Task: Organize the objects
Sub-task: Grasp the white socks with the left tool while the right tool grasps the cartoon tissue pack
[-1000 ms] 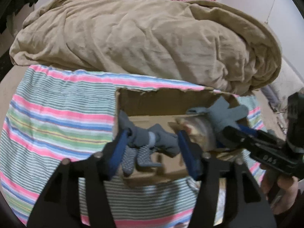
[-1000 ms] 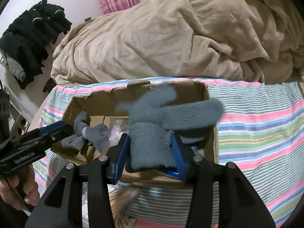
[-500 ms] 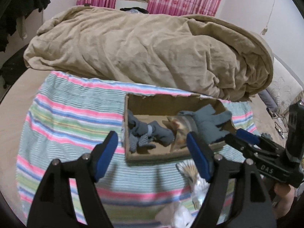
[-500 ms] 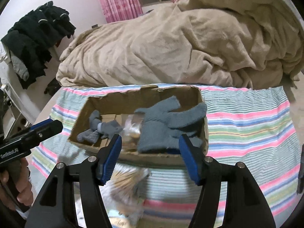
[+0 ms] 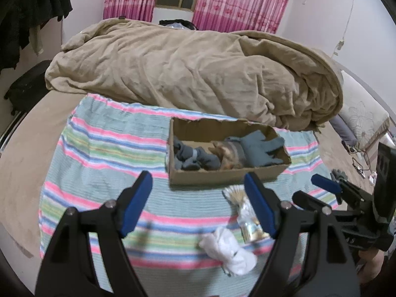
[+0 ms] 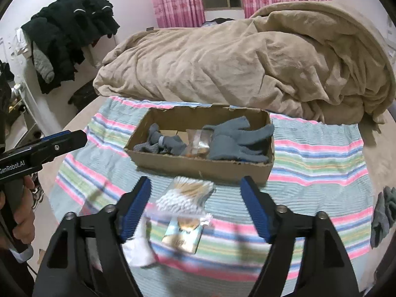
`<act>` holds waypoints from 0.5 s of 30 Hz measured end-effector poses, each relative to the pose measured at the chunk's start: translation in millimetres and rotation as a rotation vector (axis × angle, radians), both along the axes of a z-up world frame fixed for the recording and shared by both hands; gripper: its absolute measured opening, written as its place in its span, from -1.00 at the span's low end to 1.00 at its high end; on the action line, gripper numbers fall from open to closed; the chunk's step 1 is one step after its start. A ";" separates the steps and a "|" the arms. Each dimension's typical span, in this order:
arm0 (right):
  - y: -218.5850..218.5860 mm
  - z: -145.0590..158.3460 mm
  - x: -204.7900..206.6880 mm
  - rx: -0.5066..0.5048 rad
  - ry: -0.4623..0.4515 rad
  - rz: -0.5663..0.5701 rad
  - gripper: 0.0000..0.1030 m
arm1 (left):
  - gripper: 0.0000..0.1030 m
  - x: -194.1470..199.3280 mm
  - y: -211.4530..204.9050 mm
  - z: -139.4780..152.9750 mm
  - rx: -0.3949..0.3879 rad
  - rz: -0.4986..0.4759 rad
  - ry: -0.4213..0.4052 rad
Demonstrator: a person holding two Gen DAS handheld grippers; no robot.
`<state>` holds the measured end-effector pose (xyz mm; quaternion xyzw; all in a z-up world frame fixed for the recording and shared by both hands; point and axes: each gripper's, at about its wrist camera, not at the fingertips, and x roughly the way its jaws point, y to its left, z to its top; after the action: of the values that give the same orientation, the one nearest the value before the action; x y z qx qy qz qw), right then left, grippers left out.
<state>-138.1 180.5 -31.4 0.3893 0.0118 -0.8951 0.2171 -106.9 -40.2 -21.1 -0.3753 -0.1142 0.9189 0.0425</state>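
Observation:
A cardboard box sits on a striped cloth on the bed. In it lie a balled grey glove at the left, a clear packet in the middle and a flat grey glove at the right. In front of the box lie a bag of cotton swabs, a small gold packet and a white sock. My left gripper and right gripper are both open and empty, held back above these items.
A bunched tan blanket lies behind the box. The striped cloth covers the near bed. Another grey item lies at the cloth's right edge. Dark clothes hang at the left wall.
Both grippers let go of their grey gloves in the box, opened, and pulled back and up. The swabs, packet and sock have come into view.

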 end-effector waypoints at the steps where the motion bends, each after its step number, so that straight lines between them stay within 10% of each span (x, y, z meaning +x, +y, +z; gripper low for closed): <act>1: 0.4 0.0 1.7 0.001 -0.001 0.002 0.56 | 0.53 3.7 1.2 -1.4 0.005 0.003 -0.002; 15: 11.5 -21.3 33.2 0.024 -0.037 0.020 0.55 | 0.56 32.9 38.3 -47.6 0.008 -0.058 -0.112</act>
<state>-104.9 192.1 -52.7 0.4084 0.0221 -0.8853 0.2215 -74.0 -1.8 -68.6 -0.4290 -0.1092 0.8944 0.0644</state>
